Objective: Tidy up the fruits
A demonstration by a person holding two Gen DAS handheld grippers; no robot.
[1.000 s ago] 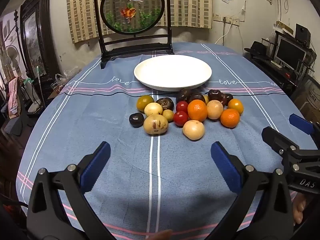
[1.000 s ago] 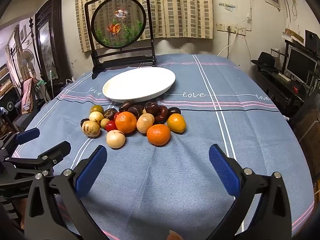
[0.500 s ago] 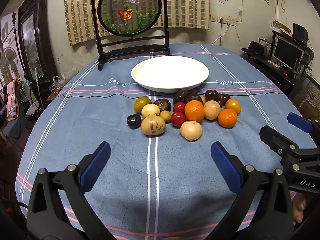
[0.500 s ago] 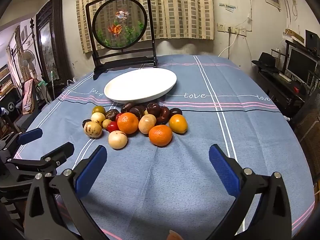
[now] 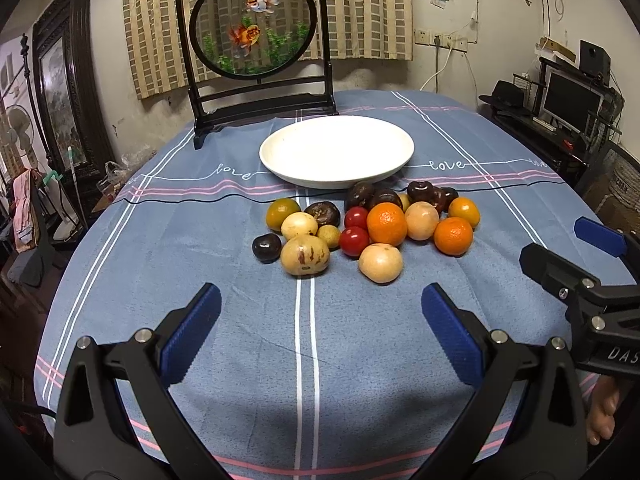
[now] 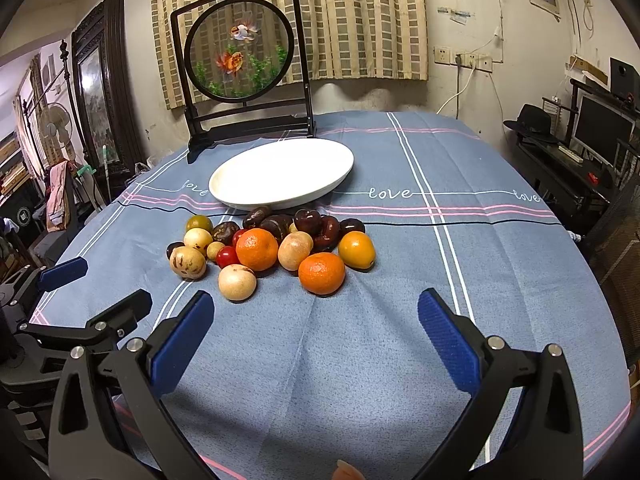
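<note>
Both the left gripper (image 5: 320, 316) and right gripper (image 6: 316, 320) are hovering with jaws spread and empty, near the fruits (image 5: 368, 228) which are lying clustered on the worktop (image 5: 200, 248) before the bare white plate (image 5: 336, 152), awaiting transfer.

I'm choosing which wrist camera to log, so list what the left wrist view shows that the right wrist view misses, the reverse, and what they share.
Only the left wrist view: the right gripper from its side, with a hand below it.

Only the right wrist view: the left gripper from its side, and a standing fan.

Both: the bare white plate, the fruit pile in front of it, the goldfish screen, and open fingers holding nothing.
</note>
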